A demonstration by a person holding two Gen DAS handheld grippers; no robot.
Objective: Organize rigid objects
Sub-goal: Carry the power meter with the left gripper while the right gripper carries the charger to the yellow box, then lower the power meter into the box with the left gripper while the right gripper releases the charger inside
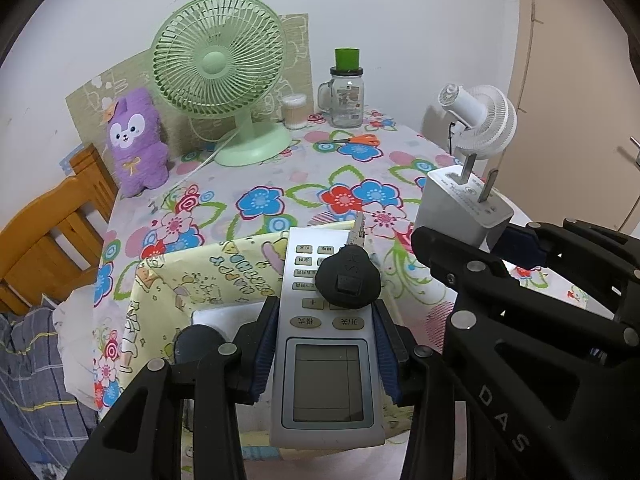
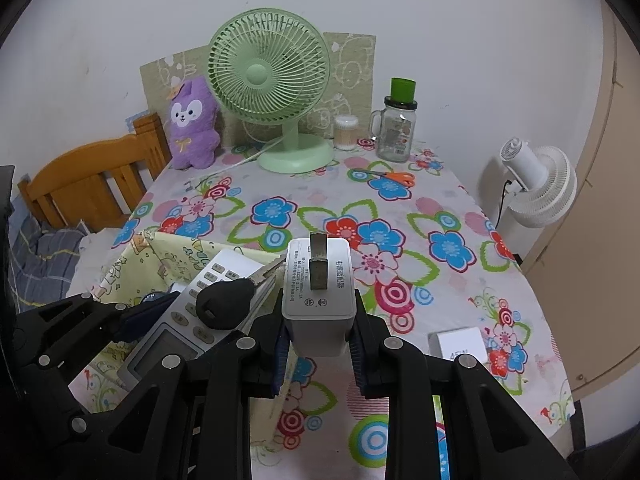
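White cardboard box near right on the floral tablecloth shows only to the right wrist. Left gripper clamps one grey remote control carrying one black-headed key; right gripper clamps one white plug adapter. Two fans: green desk fan, white fan.

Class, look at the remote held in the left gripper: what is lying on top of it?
A black-headed key lies on the remote, its metal blade pointing away past the far end. It covers some buttons; which ones cannot be seen.
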